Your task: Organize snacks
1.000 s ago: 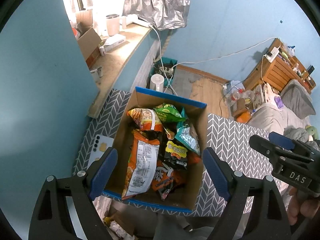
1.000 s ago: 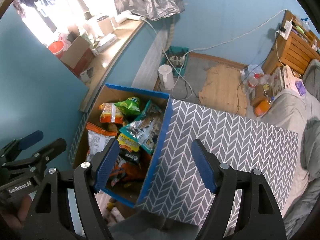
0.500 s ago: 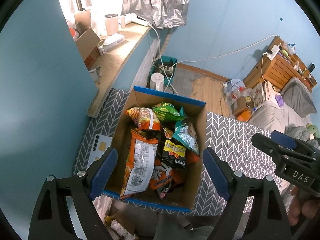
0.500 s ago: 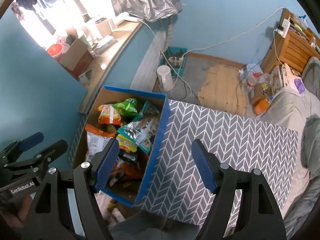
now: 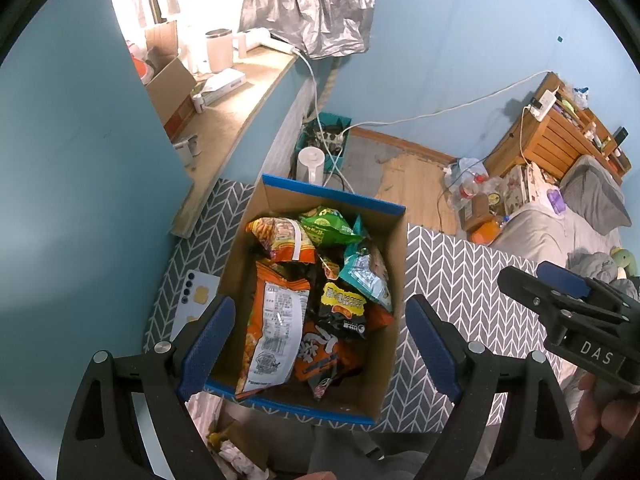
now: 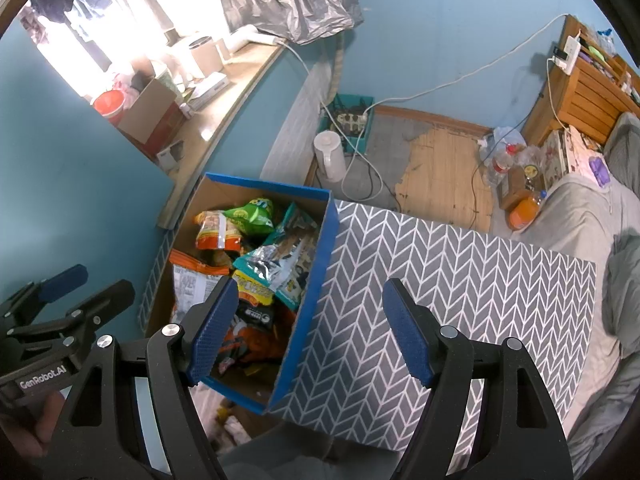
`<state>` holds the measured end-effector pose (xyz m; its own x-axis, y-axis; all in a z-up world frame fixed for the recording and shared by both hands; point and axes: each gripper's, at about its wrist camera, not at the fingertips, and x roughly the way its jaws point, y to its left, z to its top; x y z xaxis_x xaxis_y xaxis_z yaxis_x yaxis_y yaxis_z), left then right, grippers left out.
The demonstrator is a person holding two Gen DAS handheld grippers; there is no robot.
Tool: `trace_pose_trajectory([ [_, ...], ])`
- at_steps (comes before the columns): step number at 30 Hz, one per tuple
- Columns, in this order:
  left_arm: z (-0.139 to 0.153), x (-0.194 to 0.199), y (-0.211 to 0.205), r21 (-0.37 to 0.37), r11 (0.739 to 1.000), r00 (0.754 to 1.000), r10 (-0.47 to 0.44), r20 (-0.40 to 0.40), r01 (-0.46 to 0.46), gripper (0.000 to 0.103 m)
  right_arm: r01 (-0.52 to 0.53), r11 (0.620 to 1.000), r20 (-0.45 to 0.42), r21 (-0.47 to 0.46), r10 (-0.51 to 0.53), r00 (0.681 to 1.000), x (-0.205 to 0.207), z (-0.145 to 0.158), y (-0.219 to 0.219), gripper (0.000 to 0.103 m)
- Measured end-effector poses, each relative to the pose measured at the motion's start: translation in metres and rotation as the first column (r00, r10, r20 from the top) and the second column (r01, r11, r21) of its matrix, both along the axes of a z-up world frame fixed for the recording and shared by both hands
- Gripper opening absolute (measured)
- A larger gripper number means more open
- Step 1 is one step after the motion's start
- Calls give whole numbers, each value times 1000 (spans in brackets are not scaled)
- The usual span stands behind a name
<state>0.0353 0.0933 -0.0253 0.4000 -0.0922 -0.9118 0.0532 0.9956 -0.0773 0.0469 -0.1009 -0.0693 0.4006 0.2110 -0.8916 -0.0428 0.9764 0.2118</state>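
An open cardboard box with blue edges (image 5: 394,264) (image 6: 320,264) stands on the left part of a grey chevron-patterned table (image 5: 452,280) (image 6: 440,280). It holds several snack bags: a tall orange and white bag (image 5: 276,320), a green bag (image 5: 328,226), a teal bag (image 5: 366,274), a yellow and black bag (image 5: 342,304). My left gripper (image 5: 320,344) is open and empty, held high above the box. My right gripper (image 6: 310,328) is open and empty, above the box's right wall and the table.
A white phone (image 5: 196,300) lies on the table left of the box. A wooden window ledge (image 5: 224,120) with cups and a carton is at the back left. A white kettle (image 6: 330,154), cables, a bed (image 6: 580,220) and a wooden shelf lie beyond.
Both grippers have risen and drifted slightly; the box looks a little smaller and farther down. Both stay open and empty. Nothing in the box moved.
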Motion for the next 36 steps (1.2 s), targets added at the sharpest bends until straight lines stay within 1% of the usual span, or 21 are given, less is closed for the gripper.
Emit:
trace_pose_trajectory([
  [20, 0, 0, 0, -1, 1000, 1000, 0, 0, 0, 88, -2, 1000, 4, 3, 2, 1000, 3, 3, 2, 75],
  [36, -1, -5, -6, -6, 1000, 1000, -4, -3, 4, 88, 14, 1000, 4, 11, -14, 1000, -3, 7, -6, 75],
])
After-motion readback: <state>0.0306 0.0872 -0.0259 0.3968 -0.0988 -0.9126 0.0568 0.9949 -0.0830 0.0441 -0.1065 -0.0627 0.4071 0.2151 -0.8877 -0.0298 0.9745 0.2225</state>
